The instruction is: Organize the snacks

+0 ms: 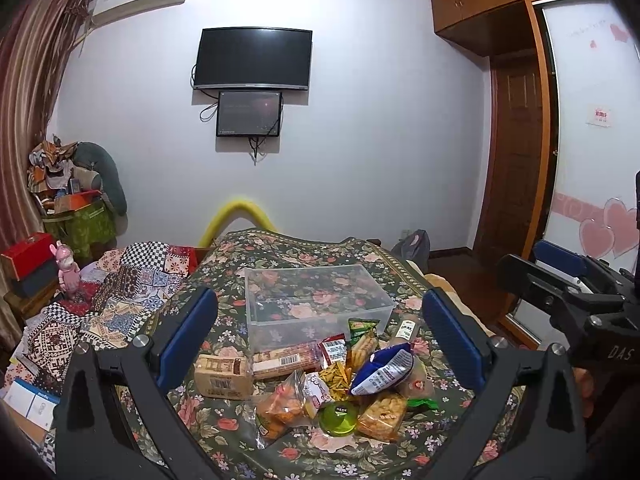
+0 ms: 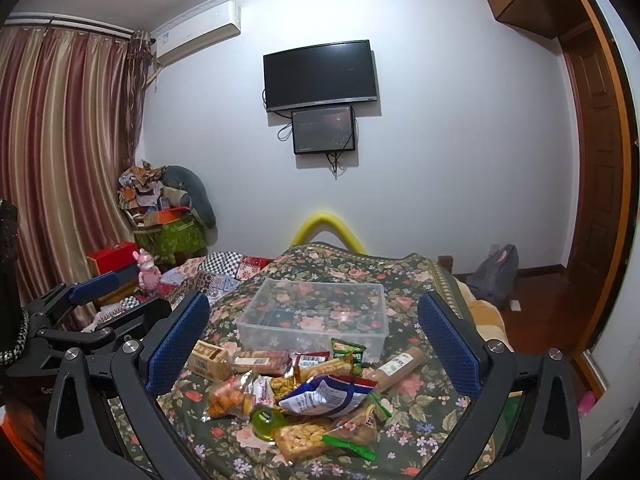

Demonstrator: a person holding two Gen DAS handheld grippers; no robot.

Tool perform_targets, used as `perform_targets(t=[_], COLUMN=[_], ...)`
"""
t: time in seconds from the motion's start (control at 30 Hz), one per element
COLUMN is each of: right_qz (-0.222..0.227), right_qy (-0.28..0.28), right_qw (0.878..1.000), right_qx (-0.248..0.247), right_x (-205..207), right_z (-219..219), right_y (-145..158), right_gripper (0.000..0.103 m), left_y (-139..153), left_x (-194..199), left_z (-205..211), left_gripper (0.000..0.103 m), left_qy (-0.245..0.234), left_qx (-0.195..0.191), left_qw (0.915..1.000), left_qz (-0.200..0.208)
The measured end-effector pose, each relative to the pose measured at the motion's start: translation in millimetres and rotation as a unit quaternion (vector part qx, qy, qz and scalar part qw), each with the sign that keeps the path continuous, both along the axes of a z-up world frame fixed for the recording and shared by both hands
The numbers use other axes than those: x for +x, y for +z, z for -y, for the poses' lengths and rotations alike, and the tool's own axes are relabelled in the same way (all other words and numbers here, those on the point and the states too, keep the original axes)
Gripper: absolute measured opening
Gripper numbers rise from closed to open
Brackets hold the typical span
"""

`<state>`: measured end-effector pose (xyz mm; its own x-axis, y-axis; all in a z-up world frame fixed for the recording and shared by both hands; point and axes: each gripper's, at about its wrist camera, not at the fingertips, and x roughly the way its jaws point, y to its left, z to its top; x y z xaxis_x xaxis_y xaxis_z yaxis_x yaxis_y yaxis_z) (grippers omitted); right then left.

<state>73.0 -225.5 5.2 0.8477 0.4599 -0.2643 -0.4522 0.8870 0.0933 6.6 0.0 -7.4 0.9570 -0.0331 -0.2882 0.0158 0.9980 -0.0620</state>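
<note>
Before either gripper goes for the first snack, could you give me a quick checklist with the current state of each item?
1. Left gripper open and holding nothing: ok.
2. Right gripper open and holding nothing: ok.
3. Clear plastic bin uncovered and with nothing inside: ok.
4. Snack pile lying in front of the bin, between the fingers in both wrist views: ok.
5. Snacks separated for a clean single pick: not ok, the blue bag overlaps its neighbours.
6. Floral cloth lying flat under the pile: cannot tell.

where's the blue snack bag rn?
In both wrist views, the blue snack bag lies atop the snack pile, nearer than the clear bin.
</note>
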Motion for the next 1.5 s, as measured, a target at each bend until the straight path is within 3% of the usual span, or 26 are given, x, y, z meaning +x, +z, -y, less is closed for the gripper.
perform_targets(t=[1.5], right_qz=[-0.01], right_qy=[-0.002], right_qw=[1.0], right_qx=[0.007], right_x=[6.0], right_z=[3.5], right_y=[-3.9], right_gripper=[0.103], left_y=[-1.0], left_x=[3.1], left_z=[-1.7], left_gripper=[0.103], left_qy=[-0.005], left_qx=[0.006], left_qw=[1.0], left_qz=[0.001])
